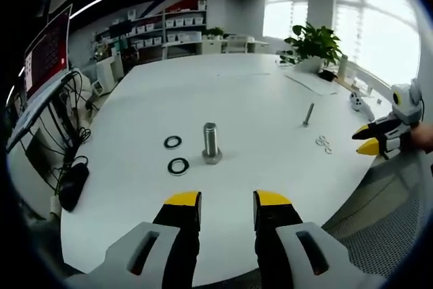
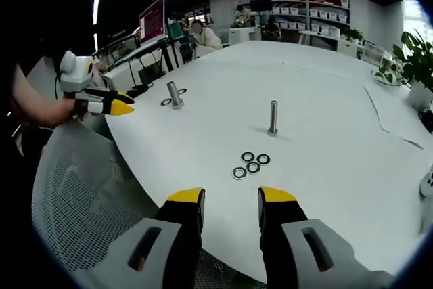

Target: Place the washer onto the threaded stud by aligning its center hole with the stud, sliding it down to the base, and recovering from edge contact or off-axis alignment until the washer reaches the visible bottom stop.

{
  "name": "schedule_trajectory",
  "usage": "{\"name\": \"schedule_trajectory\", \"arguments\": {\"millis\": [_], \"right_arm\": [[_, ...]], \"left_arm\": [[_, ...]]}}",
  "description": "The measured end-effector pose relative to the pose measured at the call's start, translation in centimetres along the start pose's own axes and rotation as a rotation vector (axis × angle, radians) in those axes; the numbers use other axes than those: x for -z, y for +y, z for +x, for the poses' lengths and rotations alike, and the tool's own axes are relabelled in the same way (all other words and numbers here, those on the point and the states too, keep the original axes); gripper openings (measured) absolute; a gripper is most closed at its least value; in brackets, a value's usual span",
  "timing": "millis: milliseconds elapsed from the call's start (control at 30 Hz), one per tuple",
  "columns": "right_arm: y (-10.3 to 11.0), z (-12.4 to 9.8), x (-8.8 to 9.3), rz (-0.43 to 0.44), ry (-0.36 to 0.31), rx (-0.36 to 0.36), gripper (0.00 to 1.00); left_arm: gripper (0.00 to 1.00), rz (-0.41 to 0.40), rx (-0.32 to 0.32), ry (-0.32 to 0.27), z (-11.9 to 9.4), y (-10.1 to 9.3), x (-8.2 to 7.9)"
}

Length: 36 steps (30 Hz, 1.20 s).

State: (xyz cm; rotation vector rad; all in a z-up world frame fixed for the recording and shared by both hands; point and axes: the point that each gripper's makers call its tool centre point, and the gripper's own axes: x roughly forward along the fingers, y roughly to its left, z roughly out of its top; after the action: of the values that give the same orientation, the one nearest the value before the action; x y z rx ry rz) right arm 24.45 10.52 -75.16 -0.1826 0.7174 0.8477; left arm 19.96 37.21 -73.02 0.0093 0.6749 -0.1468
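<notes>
A: Any writing to read?

B: None that I can make out. The red screen (image 1: 47,49) at the table's edge is too blurred, and the bins on the far shelves (image 1: 169,25) carry nothing legible.

A: The washers, then?

B: In the right gripper view, four small washers (image 2: 249,162) lie flat on the white table (image 2: 325,99), clustered and touching, dark rings with pale centres. They sit just in front of a slim upright stud (image 2: 272,118), near it but apart from it. The left gripper view shows the same cluster (image 1: 324,143) and stud (image 1: 308,114) off to the right.

A: And the thicker one?

B: A stout grey bolt (image 1: 211,143) stands head-down with two larger black rings (image 1: 175,154) flat beside it, one nearer, one farther. Nothing is threaded on either post.

A: The claws?

B: The left gripper (image 1: 227,199) hangs over the near table edge, yellow tips parted, holding nothing. The right gripper (image 2: 231,195) is likewise spread and empty, over the table edge with a mesh chair (image 2: 88,194) below. A plant (image 1: 314,42) stands far off.
</notes>
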Motion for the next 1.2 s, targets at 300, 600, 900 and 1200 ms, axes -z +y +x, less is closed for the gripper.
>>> {"name": "schedule_trajectory", "arguments": {"millis": [300,600,900,1200], "right_arm": [[-0.07,-0.02,0.07,0.019,0.001,0.002,0.34],[-0.21,0.03,0.2,0.028,0.006,0.006,0.34],[-0.06,0.04,0.23,0.021,0.009,0.002,0.33],[0.09,0.15,0.33,0.016,0.013,-0.005,0.33]], "left_arm": [[0.29,-0.001,-0.004,-0.003,0.02,0.16,-0.04],[0.29,-0.002,-0.003,-0.002,0.01,0.12,-0.05],[0.28,-0.005,-0.004,-0.007,-0.04,0.2,-0.11],[0.26,0.0,0.001,-0.01,-0.07,0.17,-0.1]]}}
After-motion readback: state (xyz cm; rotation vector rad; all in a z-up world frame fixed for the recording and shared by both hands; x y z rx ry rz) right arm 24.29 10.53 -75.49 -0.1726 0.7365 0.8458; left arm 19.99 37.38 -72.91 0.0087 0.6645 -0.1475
